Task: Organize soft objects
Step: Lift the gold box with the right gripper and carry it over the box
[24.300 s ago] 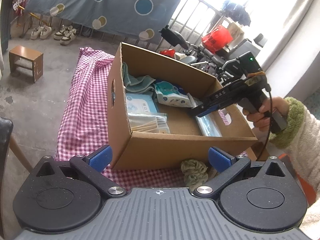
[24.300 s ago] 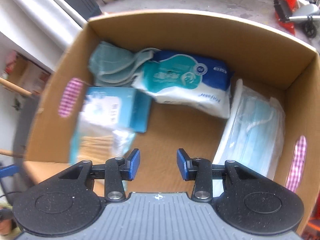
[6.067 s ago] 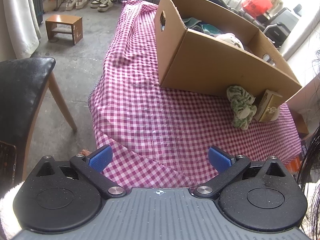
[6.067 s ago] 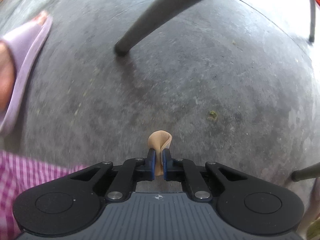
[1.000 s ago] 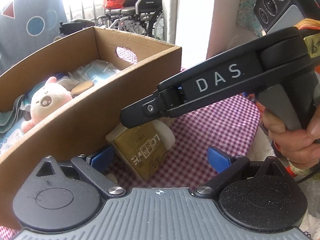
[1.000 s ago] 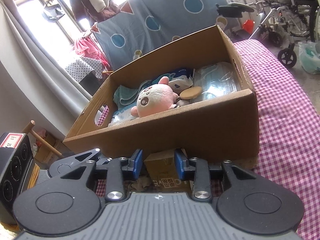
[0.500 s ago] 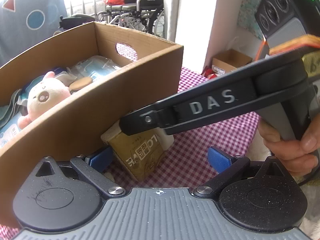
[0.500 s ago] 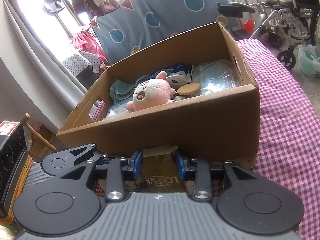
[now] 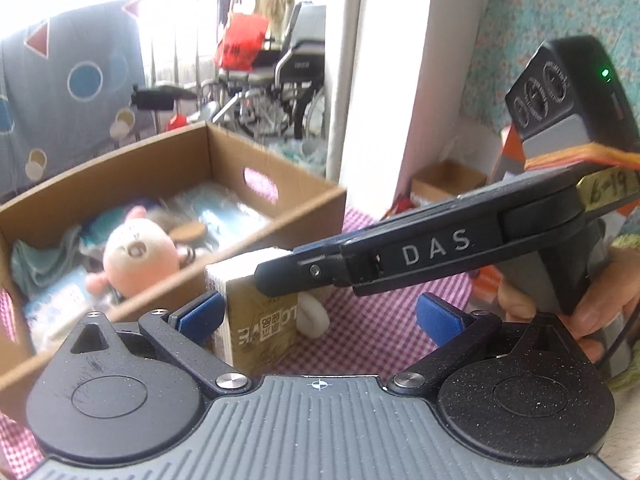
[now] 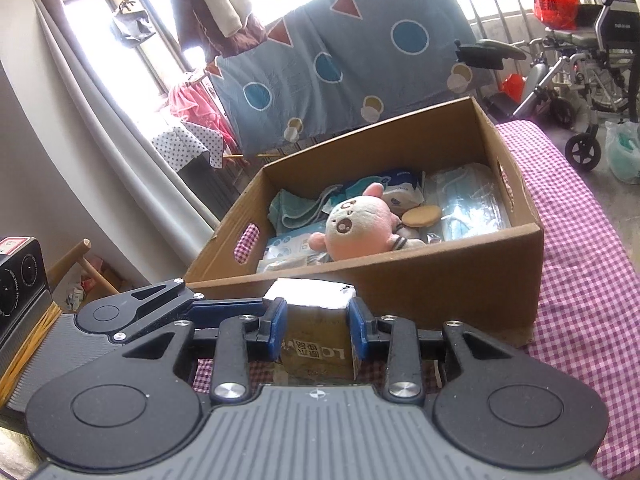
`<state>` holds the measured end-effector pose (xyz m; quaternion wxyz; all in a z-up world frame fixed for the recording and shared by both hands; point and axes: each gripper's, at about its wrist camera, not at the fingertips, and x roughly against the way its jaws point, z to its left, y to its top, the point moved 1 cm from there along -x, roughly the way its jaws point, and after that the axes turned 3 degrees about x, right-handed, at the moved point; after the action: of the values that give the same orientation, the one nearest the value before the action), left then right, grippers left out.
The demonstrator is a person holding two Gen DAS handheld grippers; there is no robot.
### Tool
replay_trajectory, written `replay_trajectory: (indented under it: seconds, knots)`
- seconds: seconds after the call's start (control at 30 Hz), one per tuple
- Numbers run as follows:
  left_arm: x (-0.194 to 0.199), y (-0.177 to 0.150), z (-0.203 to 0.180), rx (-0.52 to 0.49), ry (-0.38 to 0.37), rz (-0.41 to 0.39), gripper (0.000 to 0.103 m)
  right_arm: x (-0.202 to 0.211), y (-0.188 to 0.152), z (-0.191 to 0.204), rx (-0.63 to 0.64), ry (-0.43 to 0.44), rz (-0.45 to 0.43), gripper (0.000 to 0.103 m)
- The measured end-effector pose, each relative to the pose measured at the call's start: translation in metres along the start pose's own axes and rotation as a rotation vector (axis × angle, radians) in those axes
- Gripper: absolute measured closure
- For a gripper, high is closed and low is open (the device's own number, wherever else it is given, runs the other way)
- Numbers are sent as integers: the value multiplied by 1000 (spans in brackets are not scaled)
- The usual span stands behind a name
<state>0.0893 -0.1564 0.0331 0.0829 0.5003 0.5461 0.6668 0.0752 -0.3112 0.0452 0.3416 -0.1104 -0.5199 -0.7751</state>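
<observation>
My right gripper (image 10: 317, 330) is shut on a gold-brown tissue pack (image 10: 316, 344), its blue pads pressing both sides. The pack (image 9: 260, 320) hangs off the checked cloth (image 9: 380, 332), its white top level with the near rim of the cardboard box (image 10: 440, 248). In the left wrist view the right gripper (image 9: 280, 280) reaches in from the right over the pack, held by a person's hand (image 9: 600, 308). My left gripper (image 9: 316, 314) is open wide; its left pad is right beside the pack. A pink-and-white plush (image 10: 352, 228) lies in the box among masks, wipes and a teal cloth.
A small white soft lump (image 9: 314, 316) lies on the cloth just behind the pack. A wheelchair (image 10: 592, 60) and a hanging blue sheet (image 10: 340, 52) stand beyond the table. A white pillar (image 9: 400, 80) rises to the right of the box, a small carton (image 9: 448, 180) at its foot.
Both grippers have risen. The tissue pack has come up off the cloth in the right gripper, from the foot of the box wall to its rim. More of the box's inside shows.
</observation>
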Motion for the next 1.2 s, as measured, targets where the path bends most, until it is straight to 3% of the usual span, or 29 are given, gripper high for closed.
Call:
replay_trajectory:
  seconds: [0.27,0.6,0.77,0.93,1.2]
  knots:
    - [37,23,-2,-73,68,-133,1,18,28,28,16,75,-85,66]
    - [21,55,16,-82,109,-171,1,5,67,28,61,87,-145,66]
    - [-4,64,31,-45,88,-153,1,-17,81,2,13,85,-109,66]
    - [-38,64,42,-13,71,-83,1,-42,82,-28,-29,56,-59,66]
    - [-73,56,62,114,-25,31,1,-77,87,-62,-31,0,132,66]
